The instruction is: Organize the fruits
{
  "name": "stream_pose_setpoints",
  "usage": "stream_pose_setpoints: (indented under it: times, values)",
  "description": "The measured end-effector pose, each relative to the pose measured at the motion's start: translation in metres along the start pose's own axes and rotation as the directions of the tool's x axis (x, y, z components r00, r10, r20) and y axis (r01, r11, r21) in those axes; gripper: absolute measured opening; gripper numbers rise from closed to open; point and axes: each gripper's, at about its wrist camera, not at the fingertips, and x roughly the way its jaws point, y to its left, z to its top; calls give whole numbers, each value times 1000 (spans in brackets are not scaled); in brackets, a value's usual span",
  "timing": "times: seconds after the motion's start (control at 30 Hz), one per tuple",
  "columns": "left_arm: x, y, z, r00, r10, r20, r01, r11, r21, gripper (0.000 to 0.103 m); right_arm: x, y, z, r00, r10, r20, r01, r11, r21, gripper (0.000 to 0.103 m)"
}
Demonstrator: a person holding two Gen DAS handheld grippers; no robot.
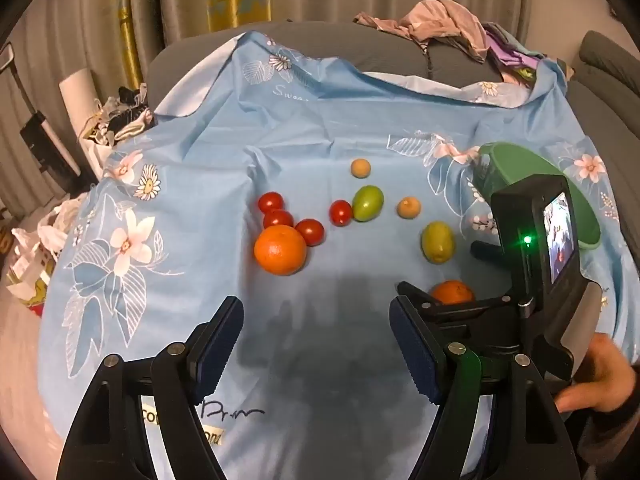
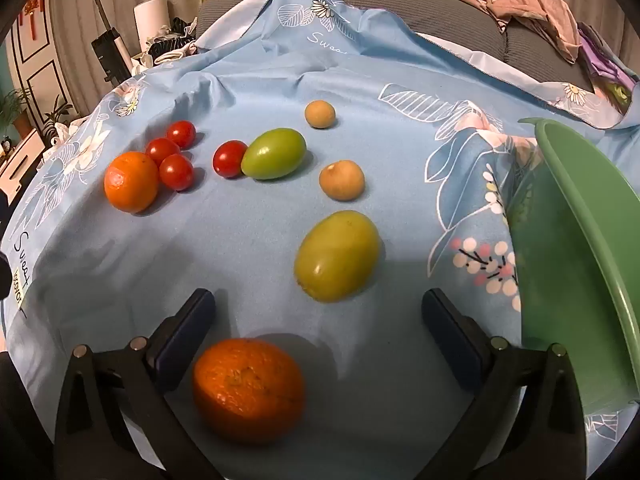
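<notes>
Fruits lie on a blue floral cloth [image 1: 320,128]. A near orange [image 2: 248,390] sits between the open fingers of my right gripper [image 2: 318,312], close to the left finger; it also shows in the left wrist view [image 1: 452,292]. A second orange [image 1: 280,250] touches several red cherry tomatoes [image 1: 310,232] at the left. A green tomato [image 1: 368,203], a yellow-green fruit [image 2: 338,256] and two small tan fruits [image 2: 342,180] lie mid-cloth. A green bowl [image 2: 580,240] stands at the right. My left gripper [image 1: 316,344] is open and empty above bare cloth.
A grey sofa back [image 1: 400,46] with a pile of clothes [image 1: 444,20] is behind the cloth. Bags and clutter [image 1: 116,120] lie off the left edge. The right gripper's body and camera [image 1: 536,248] stand right of my left gripper.
</notes>
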Motion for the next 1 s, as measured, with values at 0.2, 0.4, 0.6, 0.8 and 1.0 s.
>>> stream_pose_setpoints:
  times: [0.2, 0.4, 0.6, 0.8, 1.0]
  values:
    - [4, 6, -5, 999, -53, 11, 53, 997, -54, 75, 0, 0, 0, 1000, 10, 3, -10, 1000, 5, 103]
    - [8, 11, -1, 996, -86, 20, 88, 993, -78, 75, -1, -1, -1, 1000, 10, 0, -10, 1000, 4, 103]
    - [7, 10, -2, 997, -78, 22, 79, 995, -52, 75, 1, 4, 0, 1000, 8, -5, -8, 1000, 2, 103]
    - [8, 11, -4, 998, -65, 14, 65, 997, -29, 75, 3, 7, 1, 999, -3, -33, 3, 1000, 11, 103]
    - [9, 14, -4, 998, -56, 10, 57, 998, -25, 75, -2, 10, 2, 999, 14, -50, -13, 1000, 23, 103]
